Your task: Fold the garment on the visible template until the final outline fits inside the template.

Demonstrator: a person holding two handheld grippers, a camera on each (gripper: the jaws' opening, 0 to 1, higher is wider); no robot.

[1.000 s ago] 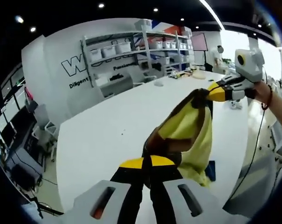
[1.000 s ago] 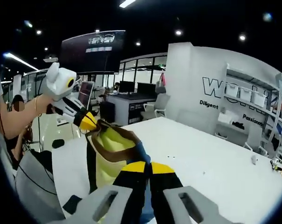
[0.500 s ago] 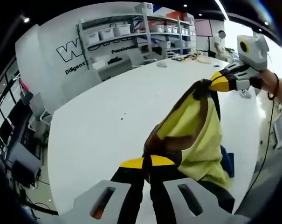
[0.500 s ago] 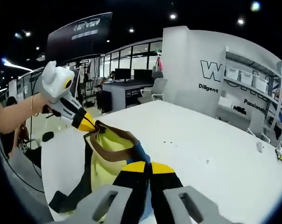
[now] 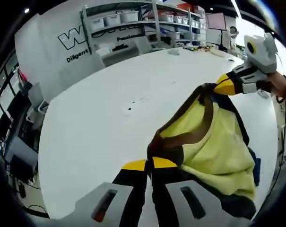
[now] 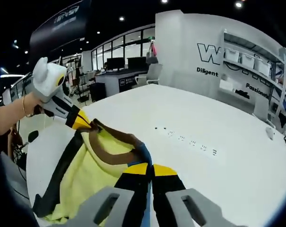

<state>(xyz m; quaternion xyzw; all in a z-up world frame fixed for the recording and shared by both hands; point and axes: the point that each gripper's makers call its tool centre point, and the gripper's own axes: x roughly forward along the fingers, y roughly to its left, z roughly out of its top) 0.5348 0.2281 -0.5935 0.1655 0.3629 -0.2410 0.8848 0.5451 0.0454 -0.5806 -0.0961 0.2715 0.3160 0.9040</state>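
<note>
A yellow garment (image 5: 213, 144) with brown neck trim and dark side bands hangs stretched between both grippers over the white table (image 5: 100, 123). My left gripper (image 5: 150, 164) is shut on the brown trim at one end. My right gripper (image 5: 226, 86) enters the left gripper view from the right, shut on the other end of the trim. In the right gripper view the right gripper (image 6: 150, 169) grips the trim close up, the left gripper (image 6: 81, 121) holds the far corner, and the garment (image 6: 88, 177) drapes down onto the table (image 6: 228, 165).
A row of small dark marks (image 6: 185, 138) lies on the table beyond the garment. Shelves with white bins (image 5: 133, 21) stand behind the table, and chairs (image 5: 31, 101) line its left edge. Desks with monitors (image 6: 119, 66) stand far off. A person's hand (image 6: 13, 111) holds the left gripper.
Both grippers have come down toward the table with the garment between them. The cloth now hangs wider and rests on the tabletop. Both views tilt further down.
</note>
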